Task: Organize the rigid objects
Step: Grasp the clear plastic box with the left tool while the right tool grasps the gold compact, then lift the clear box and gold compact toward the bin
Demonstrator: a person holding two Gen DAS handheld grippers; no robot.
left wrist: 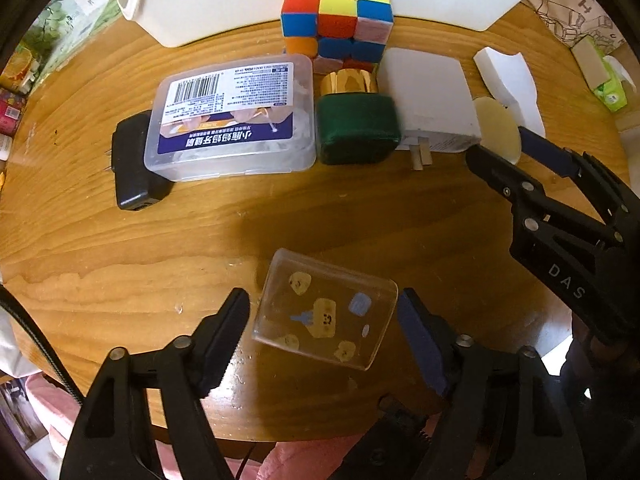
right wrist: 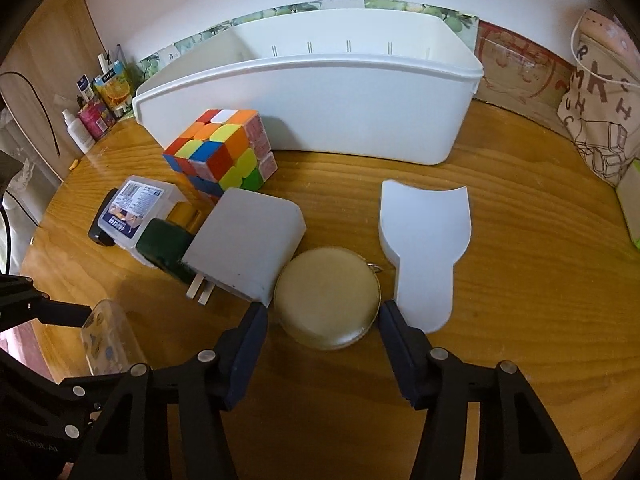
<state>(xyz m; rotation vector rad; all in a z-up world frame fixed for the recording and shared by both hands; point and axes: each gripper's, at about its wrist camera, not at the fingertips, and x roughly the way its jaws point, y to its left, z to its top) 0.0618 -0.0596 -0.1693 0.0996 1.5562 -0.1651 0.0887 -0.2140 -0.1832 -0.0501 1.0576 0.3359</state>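
Observation:
A clear plastic box with small stickers (left wrist: 324, 316) lies on the round wooden table (left wrist: 120, 240), near its front edge. My left gripper (left wrist: 322, 300) points down over it, open, one finger on each side; the right pad is almost at the box's edge and a gap shows on the left. A round cream disc with a key ring (right wrist: 326, 298) lies between the fingers of my right gripper (right wrist: 323, 310), which stands open with narrow gaps on both sides. In the left wrist view the right gripper (left wrist: 502, 145) straddles the same disc (left wrist: 496, 124). A white bin (right wrist: 312, 100) stands at the back.
In a row before the bin lie a colour cube (right wrist: 222, 148), a clear labelled box (left wrist: 232, 116) on a black adapter (left wrist: 130, 168), a green bottle with a gold cap (left wrist: 356, 128), a white plug charger (right wrist: 248, 240) and a flat white piece (right wrist: 426, 248). A printed bag (right wrist: 600, 120) sits far right.

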